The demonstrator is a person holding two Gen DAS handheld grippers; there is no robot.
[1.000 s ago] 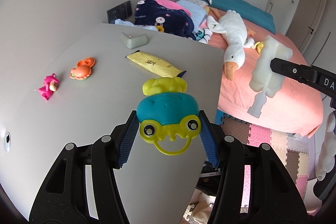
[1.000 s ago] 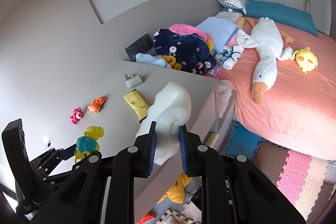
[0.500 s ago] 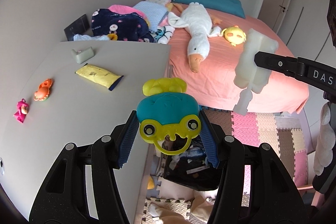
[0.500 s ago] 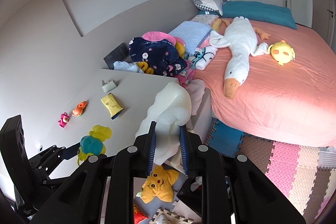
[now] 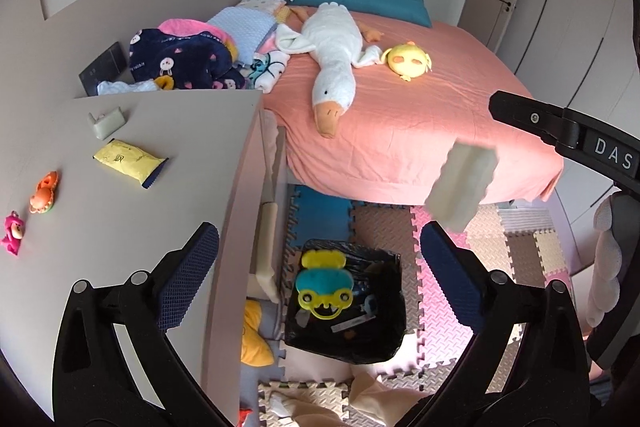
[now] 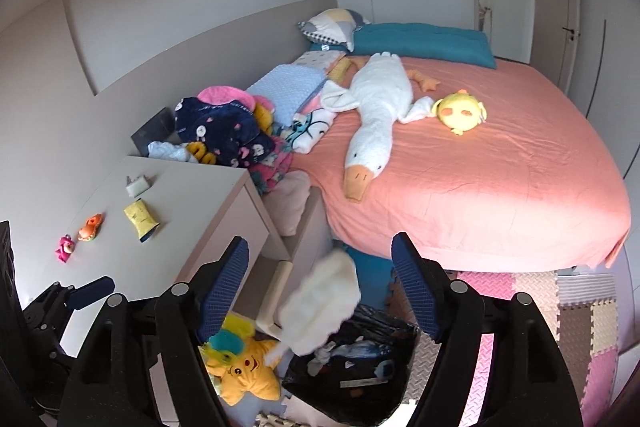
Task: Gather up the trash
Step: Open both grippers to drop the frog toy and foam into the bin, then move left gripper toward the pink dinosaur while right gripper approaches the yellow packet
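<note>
My left gripper (image 5: 319,267) is open and empty above a black-lined trash bin (image 5: 380,343) on the floor. A teal and yellow toy (image 5: 323,287) is in the air over the bin, free of the fingers. My right gripper (image 6: 320,287) is open too. A white foam piece (image 6: 320,307) is blurred in mid-air below its fingers, above the bin (image 6: 352,387); it also shows in the left wrist view (image 5: 460,183). A yellow wrapper (image 5: 130,161) lies on the grey desk (image 5: 120,227).
On the desk are a pink toy (image 5: 12,233), an orange toy (image 5: 44,191) and a grey pouch (image 5: 106,121). A yellow star plush (image 6: 244,371) lies on the floor by the desk. The pink bed (image 5: 400,115) with a goose plush (image 5: 334,67) is behind; foam mats (image 5: 520,247) cover the floor.
Both grippers moved from over the desk to above the bin and opened. The teal and yellow toy and the white foam left the fingers and are falling.
</note>
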